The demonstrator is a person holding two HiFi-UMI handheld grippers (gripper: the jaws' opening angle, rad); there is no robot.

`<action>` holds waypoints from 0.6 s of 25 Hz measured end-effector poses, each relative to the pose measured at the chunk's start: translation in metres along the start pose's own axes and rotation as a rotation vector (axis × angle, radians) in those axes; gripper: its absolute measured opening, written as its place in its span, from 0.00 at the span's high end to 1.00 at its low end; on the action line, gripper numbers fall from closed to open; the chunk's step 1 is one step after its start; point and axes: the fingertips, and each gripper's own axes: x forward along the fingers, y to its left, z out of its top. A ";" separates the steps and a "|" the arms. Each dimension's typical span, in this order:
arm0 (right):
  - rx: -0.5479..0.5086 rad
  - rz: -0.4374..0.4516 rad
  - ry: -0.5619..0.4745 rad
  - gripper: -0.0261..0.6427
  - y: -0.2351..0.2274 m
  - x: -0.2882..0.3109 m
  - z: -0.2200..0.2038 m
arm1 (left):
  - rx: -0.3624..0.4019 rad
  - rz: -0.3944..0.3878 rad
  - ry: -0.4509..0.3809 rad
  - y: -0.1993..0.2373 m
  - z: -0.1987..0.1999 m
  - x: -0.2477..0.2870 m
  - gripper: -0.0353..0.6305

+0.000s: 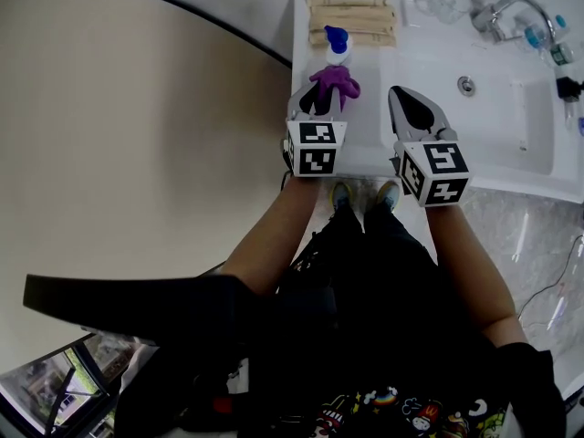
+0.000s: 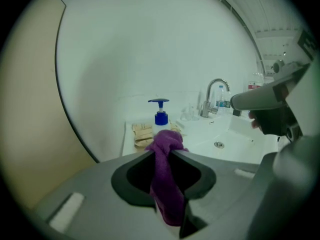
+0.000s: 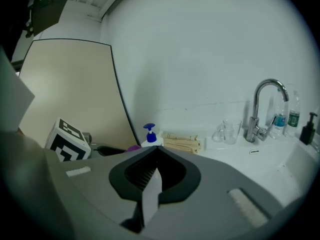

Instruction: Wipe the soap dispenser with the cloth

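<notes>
A white soap dispenser [image 1: 337,47] with a blue pump stands on the left end of the white sink counter [image 1: 370,144]. It shows too in the left gripper view as the dispenser [image 2: 160,113] and in the right gripper view as the dispenser [image 3: 149,135]. My left gripper [image 1: 321,88] is shut on a purple cloth [image 1: 335,82], which bunches out past the tips just short of the dispenser. The cloth [image 2: 167,176] hangs between the closed jaws. My right gripper [image 1: 408,99] is shut and empty, over the counter to the right of the left one.
Rolled beige towels [image 1: 352,17] lie behind the dispenser. The basin with its drain [image 1: 466,85] and a chrome tap [image 1: 504,14] lie to the right, with glass cups [image 1: 438,1] and small bottles [image 1: 553,46] near the tap. A beige wall [image 1: 137,144] runs on the left.
</notes>
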 end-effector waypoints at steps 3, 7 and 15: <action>0.011 -0.006 -0.009 0.92 0.005 0.004 0.002 | 0.013 0.011 -0.011 0.017 0.005 -0.008 0.81; 0.018 -0.019 -0.016 0.92 0.012 0.005 0.003 | 0.028 0.020 -0.020 0.038 0.011 -0.006 0.81; 0.022 -0.093 -0.008 0.92 0.006 -0.008 0.000 | 0.103 0.010 -0.033 0.068 0.029 0.036 0.81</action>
